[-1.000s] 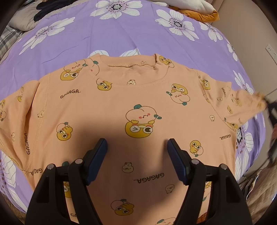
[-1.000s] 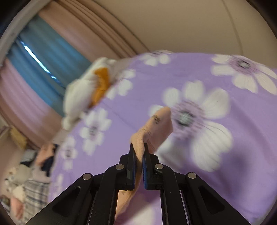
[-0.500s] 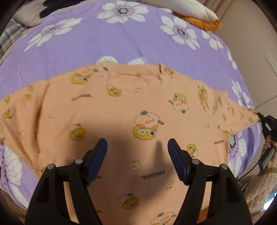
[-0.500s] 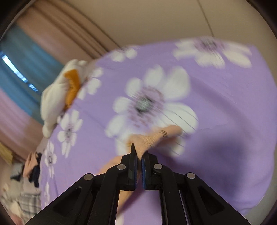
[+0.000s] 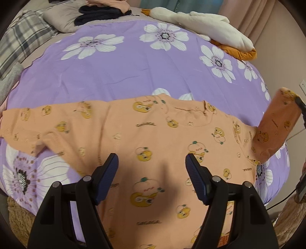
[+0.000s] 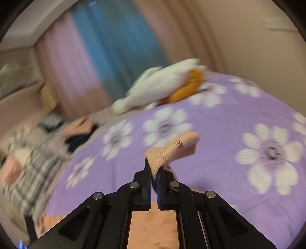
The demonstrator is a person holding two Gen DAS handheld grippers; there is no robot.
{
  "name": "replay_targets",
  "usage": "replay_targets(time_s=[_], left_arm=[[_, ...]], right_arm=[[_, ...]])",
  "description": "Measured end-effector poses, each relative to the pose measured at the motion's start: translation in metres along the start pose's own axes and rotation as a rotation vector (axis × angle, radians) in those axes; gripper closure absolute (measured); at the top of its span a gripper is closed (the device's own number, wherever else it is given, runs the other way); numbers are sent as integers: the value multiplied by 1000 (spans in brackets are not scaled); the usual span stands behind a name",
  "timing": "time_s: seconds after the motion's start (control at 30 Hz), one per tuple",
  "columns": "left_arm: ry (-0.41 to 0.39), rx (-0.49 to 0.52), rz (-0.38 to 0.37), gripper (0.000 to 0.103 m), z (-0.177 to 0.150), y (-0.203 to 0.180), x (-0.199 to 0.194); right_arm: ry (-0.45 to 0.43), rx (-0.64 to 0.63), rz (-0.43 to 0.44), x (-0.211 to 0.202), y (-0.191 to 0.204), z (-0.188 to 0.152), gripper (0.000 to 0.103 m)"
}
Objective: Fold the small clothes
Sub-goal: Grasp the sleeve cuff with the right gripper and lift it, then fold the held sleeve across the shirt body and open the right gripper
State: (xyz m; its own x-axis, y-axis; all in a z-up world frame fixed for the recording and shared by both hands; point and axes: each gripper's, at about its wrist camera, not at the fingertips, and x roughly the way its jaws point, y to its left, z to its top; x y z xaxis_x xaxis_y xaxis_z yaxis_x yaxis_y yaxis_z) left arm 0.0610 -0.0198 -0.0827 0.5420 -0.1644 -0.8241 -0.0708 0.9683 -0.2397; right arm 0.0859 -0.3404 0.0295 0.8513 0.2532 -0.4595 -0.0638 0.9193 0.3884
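A small peach shirt (image 5: 156, 138) with yellow cartoon prints lies flat on the purple flowered bedspread (image 5: 124, 72), neck away from me. My left gripper (image 5: 152, 168) is open and empty, hovering over the shirt's lower middle. My right gripper (image 6: 154, 168) is shut on the cuff of the shirt's right sleeve (image 6: 172, 149). In the left wrist view that sleeve (image 5: 275, 126) is lifted off the bed at the far right and stands up from the shoulder. The left sleeve (image 5: 24, 122) lies spread flat.
A white and orange plush toy (image 5: 208, 24) lies at the bed's far edge. Dark and peach clothes (image 5: 103, 11) and a plaid pillow (image 5: 23, 40) sit at the far left. A wall (image 5: 283, 44) is close on the right. A brown fuzzy blanket (image 5: 17, 216) edges the near side.
My right gripper has lifted the right sleeve up off the bed and swung it. My left gripper has pulled back and to the right, so more of the bedspread and left sleeve shows.
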Motion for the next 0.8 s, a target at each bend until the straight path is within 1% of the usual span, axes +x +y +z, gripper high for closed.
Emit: replay_targets(time_s=[0.1, 0.17, 0.23, 0.37, 0.5, 0.57, 0.63, 0.7, 0.73, 0.8], left_arm=[[-8, -20, 10, 31, -4, 12, -6], [-6, -29, 5, 30, -6, 18, -7], [-2, -37, 8, 30, -9, 24, -7], [10, -56, 14, 30, -13, 33, -6], [15, -62, 6, 30, -14, 37, -5], [17, -58, 2, 30, -14, 36, -5], [20, -55, -3, 30, -14, 35, -4], [22, -51, -4, 30, -13, 34, -3], [23, -48, -8, 30, -13, 32, -3], [22, -44, -10, 30, -12, 30, -2]], right_arm=[[84, -49, 46, 26, 31, -20, 98], [145, -81, 49, 42, 46, -36, 97], [223, -119, 33, 63, 64, -60, 97], [361, -134, 51, 93, 83, -103, 97], [494, -171, 23, 118, 91, -140, 97], [529, -167, 2, 122, 91, -146, 97], [554, -168, 11, 120, 90, -145, 97], [541, -171, 21, 112, 90, -140, 97], [528, -167, 28, 109, 91, -136, 95], [475, -133, 55, 92, 85, -123, 84]])
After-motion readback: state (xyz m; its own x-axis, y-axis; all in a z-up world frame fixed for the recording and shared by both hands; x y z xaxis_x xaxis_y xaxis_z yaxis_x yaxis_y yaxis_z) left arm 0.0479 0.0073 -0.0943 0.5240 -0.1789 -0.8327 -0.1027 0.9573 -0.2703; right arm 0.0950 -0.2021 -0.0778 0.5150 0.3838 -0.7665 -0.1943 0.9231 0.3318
